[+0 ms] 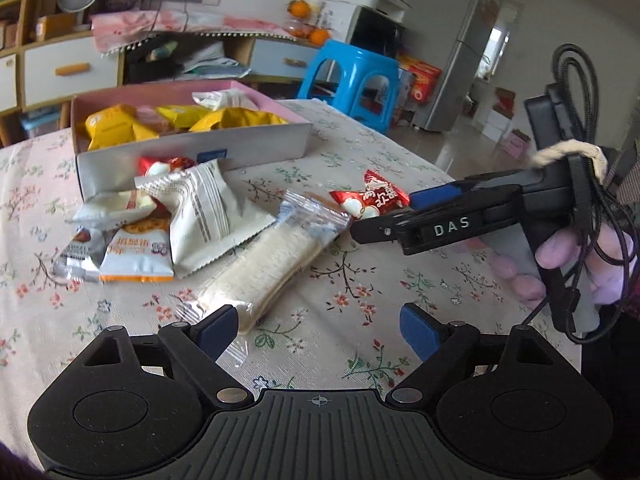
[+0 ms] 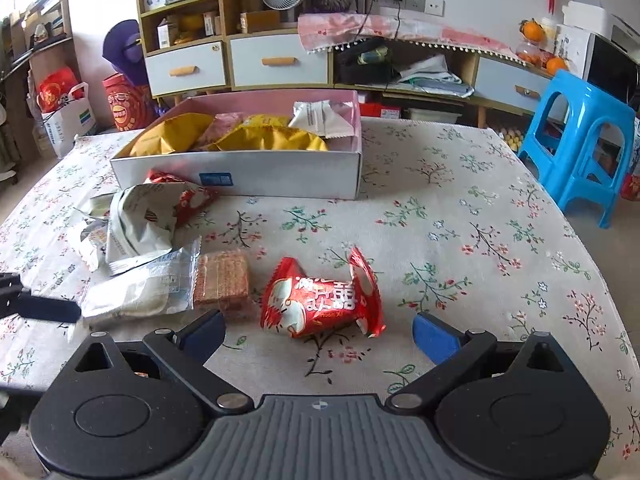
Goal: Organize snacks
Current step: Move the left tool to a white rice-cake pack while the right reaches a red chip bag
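Observation:
A white box [image 1: 192,152] [image 2: 280,172] with a pink inside holds yellow snack packets at the back of the floral table. In front of it lies a pile of white and silver packets [image 1: 200,216] [image 2: 136,224]. A long clear-wrapped pale cake [image 1: 260,272] [image 2: 136,296] lies nearest my left gripper [image 1: 320,330], which is open with the wrapper's end beside its left pad. A red packet [image 2: 320,300] [image 1: 368,200] lies just ahead of my open right gripper [image 2: 320,334] [image 1: 394,214], between its fingers and untouched. A brown wafer packet [image 2: 222,280] sits left of the red packet.
A blue plastic stool [image 1: 352,76] [image 2: 580,140] stands off the table's far right corner. Cabinets and shelves line the wall behind. A hand [image 1: 600,264] with looped cables holds the right gripper. The floral cloth [image 2: 460,220] lies bare to the right of the box.

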{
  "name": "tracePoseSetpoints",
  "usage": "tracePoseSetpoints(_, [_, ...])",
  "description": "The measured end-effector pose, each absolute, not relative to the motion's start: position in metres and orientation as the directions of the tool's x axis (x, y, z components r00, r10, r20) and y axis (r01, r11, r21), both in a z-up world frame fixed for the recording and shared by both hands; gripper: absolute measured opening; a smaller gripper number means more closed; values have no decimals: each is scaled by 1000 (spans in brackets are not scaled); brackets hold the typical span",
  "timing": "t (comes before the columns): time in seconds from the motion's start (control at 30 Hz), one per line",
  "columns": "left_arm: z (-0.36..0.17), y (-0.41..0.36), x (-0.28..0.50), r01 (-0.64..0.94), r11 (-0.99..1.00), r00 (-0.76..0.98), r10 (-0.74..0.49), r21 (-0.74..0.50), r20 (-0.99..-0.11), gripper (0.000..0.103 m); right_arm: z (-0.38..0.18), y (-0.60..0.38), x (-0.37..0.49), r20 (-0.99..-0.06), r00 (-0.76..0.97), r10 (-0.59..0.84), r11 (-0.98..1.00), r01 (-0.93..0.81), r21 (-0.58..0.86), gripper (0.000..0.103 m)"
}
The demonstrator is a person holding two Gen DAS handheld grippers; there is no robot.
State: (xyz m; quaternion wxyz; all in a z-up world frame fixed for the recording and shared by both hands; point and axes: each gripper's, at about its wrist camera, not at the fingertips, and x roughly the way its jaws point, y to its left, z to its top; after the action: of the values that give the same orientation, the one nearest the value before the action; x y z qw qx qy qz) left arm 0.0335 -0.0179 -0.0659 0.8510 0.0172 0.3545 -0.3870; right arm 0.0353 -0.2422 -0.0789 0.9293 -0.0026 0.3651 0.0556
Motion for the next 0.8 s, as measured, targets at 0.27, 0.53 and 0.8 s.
tracePoseSetpoints(0.27, [-63, -20, 52, 585, 799, 588, -537, -141, -604, 88, -79, -242, 39, -684, 723, 102, 993, -118, 23, 92])
tracePoseSetpoints(0.53, [-68, -39, 58, 568, 816, 595, -495, -105, -633, 50, -85, -241, 53, -706, 701, 103, 987, -159, -14, 88])
tracePoseSetpoints(0.8, [-66, -33, 53, 518, 847, 593, -456, -119, -664, 27, -84, -244, 62, -706, 692, 154, 981, -195, 22, 71])
